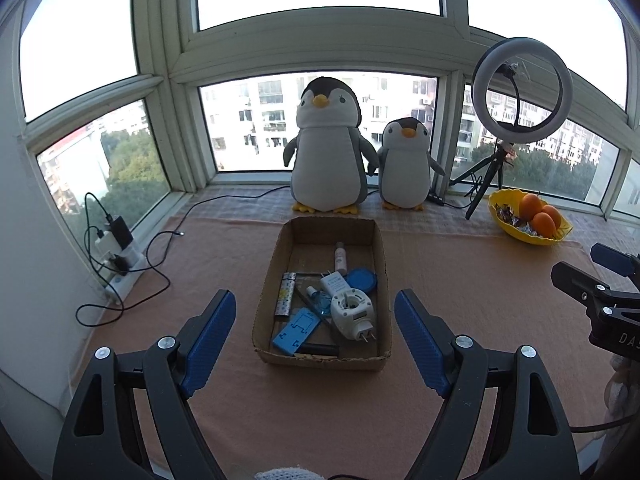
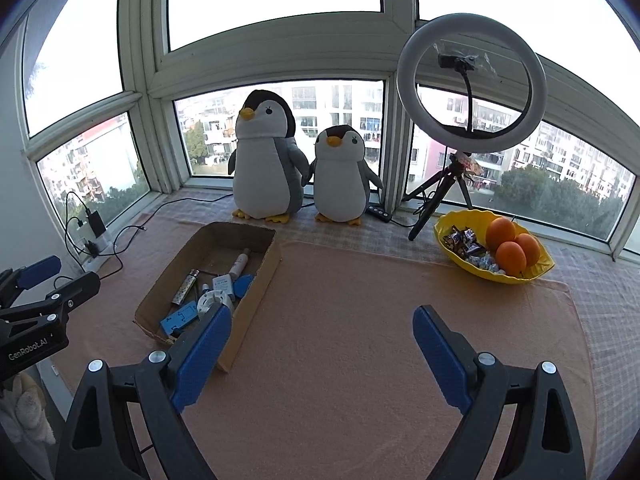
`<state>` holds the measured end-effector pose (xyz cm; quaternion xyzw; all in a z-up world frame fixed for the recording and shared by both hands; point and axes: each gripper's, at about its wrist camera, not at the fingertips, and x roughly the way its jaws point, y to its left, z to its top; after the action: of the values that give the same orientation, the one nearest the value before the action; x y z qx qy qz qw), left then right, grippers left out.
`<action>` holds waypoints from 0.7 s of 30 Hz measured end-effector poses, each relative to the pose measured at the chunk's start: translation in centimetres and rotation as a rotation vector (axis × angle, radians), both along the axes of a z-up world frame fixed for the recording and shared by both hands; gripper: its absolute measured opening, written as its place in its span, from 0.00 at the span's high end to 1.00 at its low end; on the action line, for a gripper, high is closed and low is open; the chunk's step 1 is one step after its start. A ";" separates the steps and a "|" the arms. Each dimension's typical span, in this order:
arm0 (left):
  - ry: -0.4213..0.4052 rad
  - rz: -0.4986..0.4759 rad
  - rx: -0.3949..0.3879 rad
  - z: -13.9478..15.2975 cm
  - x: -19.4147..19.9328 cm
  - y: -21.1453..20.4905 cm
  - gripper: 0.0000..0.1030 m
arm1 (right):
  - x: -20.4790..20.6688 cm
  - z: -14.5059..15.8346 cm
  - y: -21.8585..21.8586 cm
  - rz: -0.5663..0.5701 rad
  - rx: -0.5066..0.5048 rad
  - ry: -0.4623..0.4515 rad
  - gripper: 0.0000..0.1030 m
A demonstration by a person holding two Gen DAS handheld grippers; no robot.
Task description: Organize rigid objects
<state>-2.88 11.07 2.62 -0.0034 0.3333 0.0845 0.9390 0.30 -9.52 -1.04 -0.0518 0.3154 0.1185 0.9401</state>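
Several small hard things are gathered in the cardboard box (image 1: pixel 280 276), which stands on the cloth-covered surface (image 1: pixel 460 300) in front of two plush penguins (image 1: pixel 330 148). Within it a white plug adapter (image 1: pixel 352 308), a blue phone stand (image 1: pixel 296 330), a patterned tube (image 1: pixel 286 294), a pale bottle (image 1: pixel 340 258), a blue round lid (image 1: pixel 361 280) and a small blue-tinted bottle (image 1: pixel 314 296) are seen, lying loosely and partly overlapping.

All are judged light and stiff. The plug adapter is bulky with metal prongs sticking out toward the near wall, so its rounded body is best taken across the sides, not by the prongs. The tube and the pale bottle are smooth and apt to roll or slip; a hold across the middle of the barrel is advised. The flat stand is best pinched by its edges. The small bottle may be glass and is best treated gently, though that cannot be told for sure.

The left tool (image 1: pixel 316 336) is held spread above the near end of the box, with nothing between its pads. The right tool (image 2: pixel 322 354) is likewise spread and empty over bare cloth, just right of the box.

The box itself is thin cardboard, likely to flex if gripped by one wall.
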 end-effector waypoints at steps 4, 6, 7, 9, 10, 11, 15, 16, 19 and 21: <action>0.000 -0.001 0.003 0.0 0.1 -0.1 0.20 | 0.1 0.0 0.1 0.000 -0.004 -0.003 0.13; 0.000 0.000 0.004 0.0 0.0 0.0 0.20 | 0.1 -0.1 0.2 0.001 -0.007 -0.003 0.13; 0.000 -0.001 0.002 0.0 0.0 0.0 0.20 | 0.1 -0.1 0.2 0.001 -0.007 -0.001 0.13; 0.001 -0.002 0.000 0.0 0.1 0.0 0.20 | 0.2 -0.1 0.2 0.001 -0.007 0.002 0.13; 0.000 -0.003 0.001 0.0 0.0 -0.1 0.20 | 0.2 -0.2 0.1 0.001 -0.005 0.005 0.13; 0.000 -0.004 0.003 0.0 0.0 -0.1 0.20 | 0.3 -0.3 0.1 0.001 -0.004 0.008 0.13; 0.002 -0.006 0.002 -0.1 0.1 -0.2 0.20 | 0.5 -0.5 0.0 0.002 -0.002 0.016 0.13; 0.002 -0.005 0.001 -0.1 0.2 -0.2 0.20 | 0.5 -0.5 0.0 0.004 -0.003 0.016 0.13; 0.003 -0.006 0.001 -0.1 0.2 -0.1 0.20 | 0.4 -0.5 0.1 0.001 -0.002 0.016 0.13; 0.003 -0.006 0.001 -0.1 0.2 -0.1 0.20 | 0.4 -0.5 0.1 0.002 -0.001 0.018 0.13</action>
<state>-2.72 10.94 2.55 -0.0018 0.3349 0.0821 0.9387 0.74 -9.46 -1.56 -0.0514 0.3237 0.1200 0.9371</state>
